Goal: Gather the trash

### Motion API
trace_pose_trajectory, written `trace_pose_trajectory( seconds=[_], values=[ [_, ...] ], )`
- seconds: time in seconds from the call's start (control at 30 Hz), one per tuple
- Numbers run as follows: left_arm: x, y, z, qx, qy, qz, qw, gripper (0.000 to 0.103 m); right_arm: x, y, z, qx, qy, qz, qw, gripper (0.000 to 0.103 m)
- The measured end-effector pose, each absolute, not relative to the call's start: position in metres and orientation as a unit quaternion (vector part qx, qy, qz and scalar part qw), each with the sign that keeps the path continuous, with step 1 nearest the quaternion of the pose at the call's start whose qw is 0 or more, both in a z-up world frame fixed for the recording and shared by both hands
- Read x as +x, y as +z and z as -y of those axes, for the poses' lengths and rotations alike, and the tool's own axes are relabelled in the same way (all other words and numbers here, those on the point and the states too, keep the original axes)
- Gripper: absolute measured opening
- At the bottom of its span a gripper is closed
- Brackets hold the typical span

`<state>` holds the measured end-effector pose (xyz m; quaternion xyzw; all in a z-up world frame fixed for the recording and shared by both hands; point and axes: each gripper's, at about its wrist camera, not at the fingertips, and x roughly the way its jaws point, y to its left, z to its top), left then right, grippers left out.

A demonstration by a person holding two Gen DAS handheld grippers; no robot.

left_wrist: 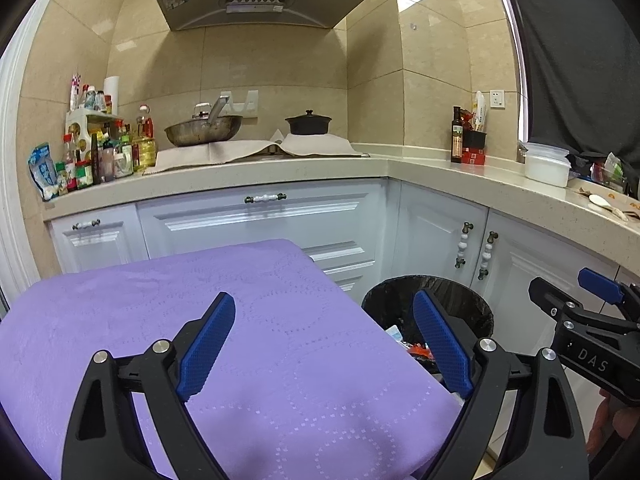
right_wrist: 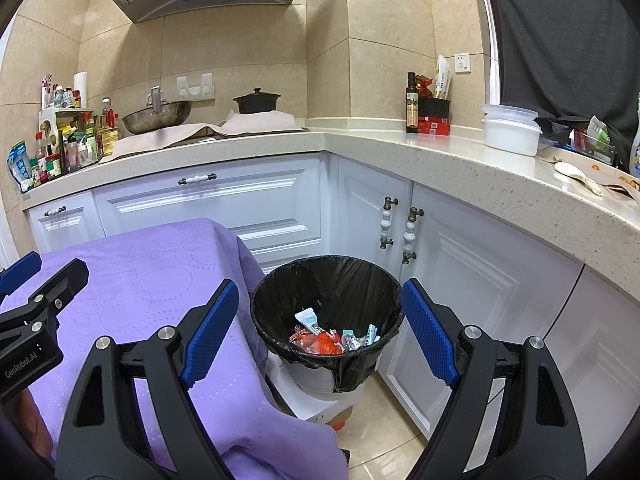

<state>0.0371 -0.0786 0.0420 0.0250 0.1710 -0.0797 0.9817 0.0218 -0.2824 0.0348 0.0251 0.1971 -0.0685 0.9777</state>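
The task looked nearly finished, or fully finished. The trash bin [right_wrist: 326, 320], lined with a black bag, stood on the floor just beside the tabletop covered with a purple cloth [left_wrist: 200, 320], and it already contained several wrappers [right_wrist: 332, 334] in red, white and light blue at its bottom. On the purple cloth no trash was visible in either view; the surface that could be seen was bare. On the kitchen counter [right_wrist: 400, 152] at the far right some small scraps and a white spoon [right_wrist: 576, 176] lay on a board, but I could not tell if these belonged to the task. So what was left, in my judgement, was perhaps nothing, or only a last check of the cloth.

The left hand-held gripper [left_wrist: 324, 344] hovered above the near right part of the cloth, pointing a little downward, with its jaws wide apart and nothing between them. The right hand-held gripper [right_wrist: 320, 330] pointed slightly downward toward the bin, which appeared between its fingers in the right wrist view; its jaws were also spread wide and held nothing. The two grippers were side by side, the right one near the bin, and neither touched the cloth or the bin.
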Motion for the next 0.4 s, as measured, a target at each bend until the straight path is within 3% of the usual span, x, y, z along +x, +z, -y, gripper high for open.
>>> trace_pose_trajectory(
  seconds=[0.4],
  values=[
    [0.054, 0.036, 0.049, 0.013, -0.060, -0.211, 0.976, 0.088, 0.036, 0.033, 0.264, 0.016, -0.044, -0.200, 0.979, 0.087]
  ],
)
